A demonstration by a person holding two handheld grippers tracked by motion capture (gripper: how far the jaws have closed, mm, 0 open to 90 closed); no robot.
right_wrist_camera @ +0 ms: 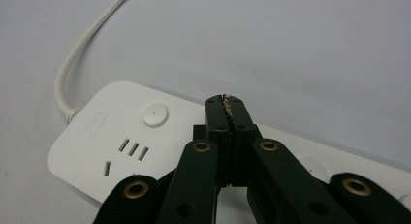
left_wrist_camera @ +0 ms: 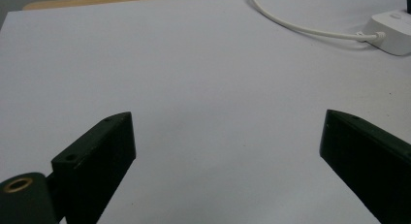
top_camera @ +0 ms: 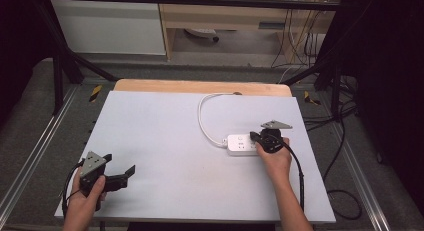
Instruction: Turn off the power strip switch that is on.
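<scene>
A white table (top_camera: pixel 165 141) carries a white power strip (top_camera: pixel 241 145) at its right side, its cord (top_camera: pixel 202 120) looping toward the far edge. The right gripper (right_wrist_camera: pixel 227 104) sits over the strip, jaws pressed together, holding nothing. The left gripper (top_camera: pixel 125 176), near the left front corner, gapes wide and empty

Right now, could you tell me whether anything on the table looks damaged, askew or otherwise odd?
One thing: the right gripper, shut above the white power strip, shows a ragged, pale, frayed line along the seam between its pads. The strip and its cable look intact.
</scene>
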